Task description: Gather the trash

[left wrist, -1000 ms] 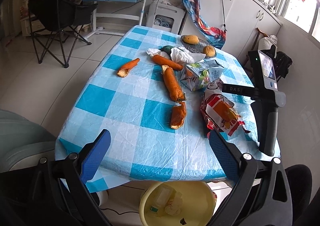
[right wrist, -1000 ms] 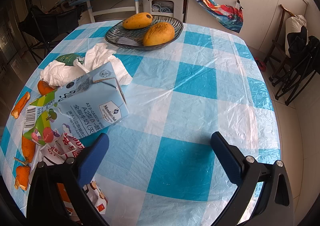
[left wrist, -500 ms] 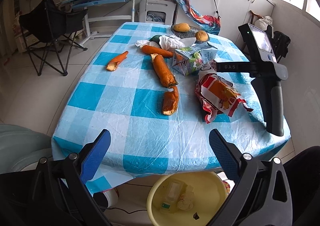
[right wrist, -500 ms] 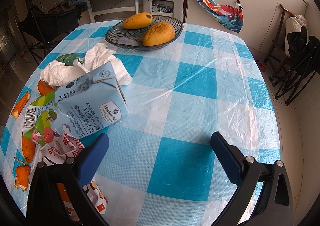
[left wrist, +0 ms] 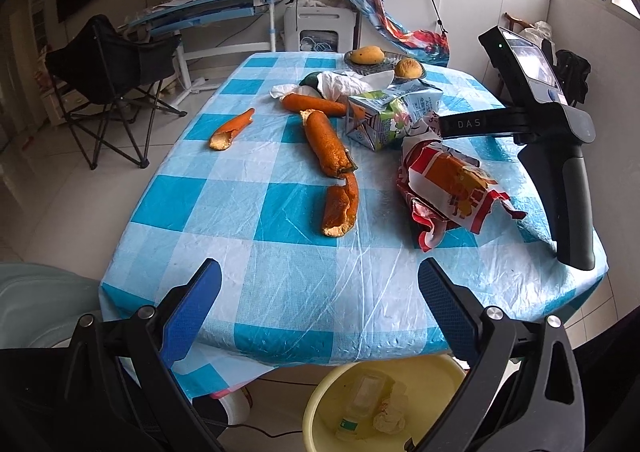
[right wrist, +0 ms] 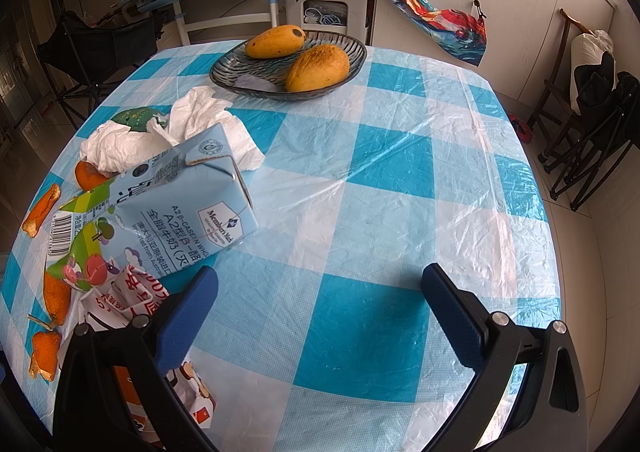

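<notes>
Your left claw (left wrist: 318,306) is backing away toward 6 o'clock, so more of the bench (left wrist: 280,292) edge and the yellow bin (left wrist: 316,412) shows beneath it.

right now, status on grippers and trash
Left gripper open, empty. Right gripper open, empty. Milk carton, wrapper, peels on table. Yellow bin below, path unobstructed.

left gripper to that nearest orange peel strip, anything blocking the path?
Nothing visible does. The left gripper, jaws open, hangs over the near table edge; only bare tablecloth lies between it and the peel strip. The snack wrapper sits off to the right.
</notes>
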Demonstrator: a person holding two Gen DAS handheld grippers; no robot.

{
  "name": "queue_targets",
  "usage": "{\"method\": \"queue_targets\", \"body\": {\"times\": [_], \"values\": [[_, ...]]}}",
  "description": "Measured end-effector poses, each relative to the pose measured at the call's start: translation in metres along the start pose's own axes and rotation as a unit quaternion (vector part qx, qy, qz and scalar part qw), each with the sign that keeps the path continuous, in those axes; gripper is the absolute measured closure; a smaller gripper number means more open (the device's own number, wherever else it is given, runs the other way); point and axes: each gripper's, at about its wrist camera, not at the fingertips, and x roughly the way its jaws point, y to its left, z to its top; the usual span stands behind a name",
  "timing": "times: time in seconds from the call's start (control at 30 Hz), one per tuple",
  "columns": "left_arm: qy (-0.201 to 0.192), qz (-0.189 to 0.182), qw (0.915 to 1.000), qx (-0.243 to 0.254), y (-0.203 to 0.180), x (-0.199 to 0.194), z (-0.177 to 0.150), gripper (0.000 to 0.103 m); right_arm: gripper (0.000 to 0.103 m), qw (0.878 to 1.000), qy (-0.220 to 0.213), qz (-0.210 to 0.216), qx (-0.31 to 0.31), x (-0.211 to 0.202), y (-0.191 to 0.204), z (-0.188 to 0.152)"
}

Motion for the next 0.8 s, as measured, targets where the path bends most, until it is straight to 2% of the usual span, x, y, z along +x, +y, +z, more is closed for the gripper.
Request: {"method": "queue_targets", "body": {"times": [0.4,0.57,0.7,0.8], "values": [[-0.022,0.031,0.9982,-0.047,0.015,0.009,0.015,0.008,0.006,1.000,0.000,0.000,0.000,0.000,0.000,0.000],[-0.030,0.026,0.9941,-0.101,0.041,0.008,0.021,0.008,0.006,1.000,0.000,0.000,0.000,0.000,0.000,0.000],[-0.042,0.004,0.9884,-0.146,0.066,0.005,0.028,0.008,0.006,1.000,0.000,0.000,0.000,0.000,0.000,0.000],[-0.044,0.003,0.9831,-0.177,0.083,0.005,0.031,0.008,0.006,1.000,0.000,0.000,0.000,0.000,0.000,0.000]]}}
